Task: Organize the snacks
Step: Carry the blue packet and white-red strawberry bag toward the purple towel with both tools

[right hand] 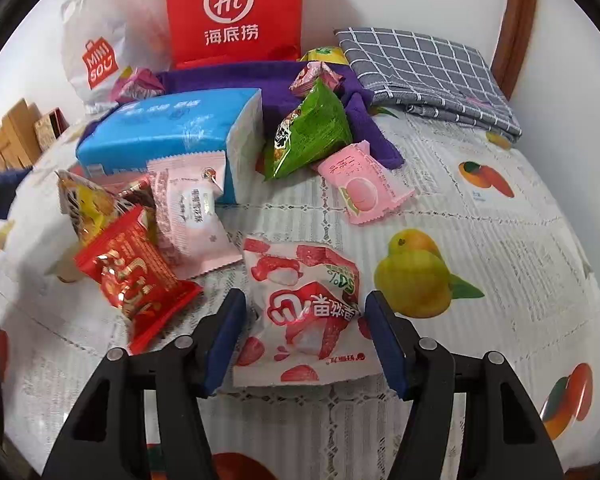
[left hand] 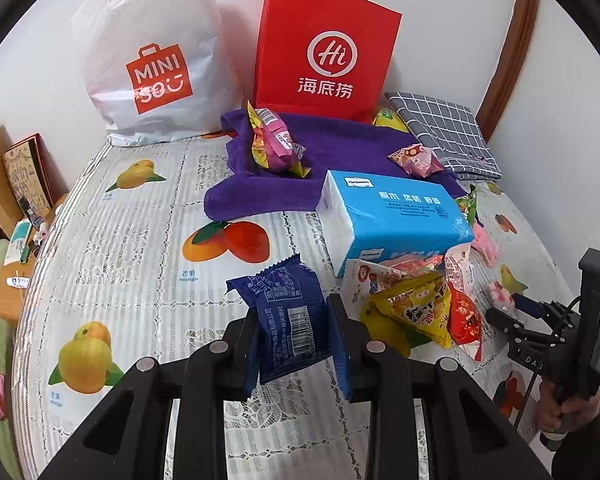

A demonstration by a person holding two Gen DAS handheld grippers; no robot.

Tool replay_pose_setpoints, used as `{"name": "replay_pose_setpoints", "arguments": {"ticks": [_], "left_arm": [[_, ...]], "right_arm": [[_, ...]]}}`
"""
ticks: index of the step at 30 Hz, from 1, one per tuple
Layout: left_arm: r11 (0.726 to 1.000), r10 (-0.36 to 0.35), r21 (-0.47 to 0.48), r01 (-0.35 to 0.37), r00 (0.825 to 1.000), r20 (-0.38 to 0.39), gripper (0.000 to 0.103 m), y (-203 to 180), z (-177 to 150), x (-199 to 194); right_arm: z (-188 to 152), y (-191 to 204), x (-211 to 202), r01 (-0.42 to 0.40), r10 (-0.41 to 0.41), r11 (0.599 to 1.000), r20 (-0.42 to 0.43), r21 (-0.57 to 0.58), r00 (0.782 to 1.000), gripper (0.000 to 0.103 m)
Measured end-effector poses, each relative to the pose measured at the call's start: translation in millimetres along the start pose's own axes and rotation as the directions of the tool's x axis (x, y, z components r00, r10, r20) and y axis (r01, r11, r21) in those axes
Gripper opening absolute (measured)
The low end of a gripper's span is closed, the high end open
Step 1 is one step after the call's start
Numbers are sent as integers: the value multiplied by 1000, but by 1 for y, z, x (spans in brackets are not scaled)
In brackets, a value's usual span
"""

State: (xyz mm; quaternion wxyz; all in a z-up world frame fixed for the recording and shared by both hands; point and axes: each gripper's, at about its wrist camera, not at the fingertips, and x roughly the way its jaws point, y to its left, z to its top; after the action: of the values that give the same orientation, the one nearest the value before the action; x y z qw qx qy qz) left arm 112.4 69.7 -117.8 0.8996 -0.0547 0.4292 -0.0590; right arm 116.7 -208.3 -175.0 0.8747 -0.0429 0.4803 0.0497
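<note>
- Blue-padded left gripper (left hand: pixel 292 344): we read it as clamped on a dark blue snack packet (left hand: pixel 288 320), barcode side toward the cam, packet lifted clear of the tablecloth (left hand: pixel 140 220).
- Right gripper (right hand: pixel 304 340): jaws apart, one pad each side of a white/red strawberry snack pouch (right hand: pixel 300 308); pads not pressing on it. Pouch lies flat on the cloth.
- Left cam also shows a hand (left hand: pixel 560 412) on the right gripper's handle, at the frame's right edge.
- Snack pile, just left of the pouch in the right view: red foil packet (right hand: pixel 136 276), yellow packet (right hand: pixel 88 204), pale pink packet (right hand: pixel 196 220), all touching or overlapping.
- Blue tissue pack (right hand: pixel 172 132) sits behind the pile; green packet (right hand: pixel 308 132) leans at its right end, w/ a pink peach-print packet (right hand: pixel 360 188) just beside.
- Rear of table: purple towel (left hand: pixel 320 148), red Haidilao paper bag (left hand: pixel 324 52), white Miniso plastic bag (left hand: pixel 152 60), grey checked cloth (left hand: pixel 444 132).
- Two more wrapped snacks rest on the towel: pink/yellow one (left hand: pixel 276 144) and a pink one (left hand: pixel 416 160).
</note>
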Motion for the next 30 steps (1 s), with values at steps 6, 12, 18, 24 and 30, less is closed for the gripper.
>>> {"name": "replay_pose_setpoints", "arguments": {"ticks": [6,12,18,24,30], "left_arm": [[1000,-19,-7,20,1000,8,28,2,5,2],[999,-45,-7,45,999,16,28,1,9,4],[998,-60,2,60,998,29,28,-1,17,3],[998,-65,9,64,997,41,28,-2,26,2],[998,-60,20,59,997,51,28,-2,38,1]], "right_arm": [[4,-7,5,-13,13,999,-11,41,1000,62],[5,-5,3,-23,23,999,-13,27,1000,54],[7,-3,-8,-43,43,998,2,43,999,53],[20,-1,-29,-63,60,996,49,60,997,53],[46,-1,-54,-80,70,993,122,85,990,53]]}}
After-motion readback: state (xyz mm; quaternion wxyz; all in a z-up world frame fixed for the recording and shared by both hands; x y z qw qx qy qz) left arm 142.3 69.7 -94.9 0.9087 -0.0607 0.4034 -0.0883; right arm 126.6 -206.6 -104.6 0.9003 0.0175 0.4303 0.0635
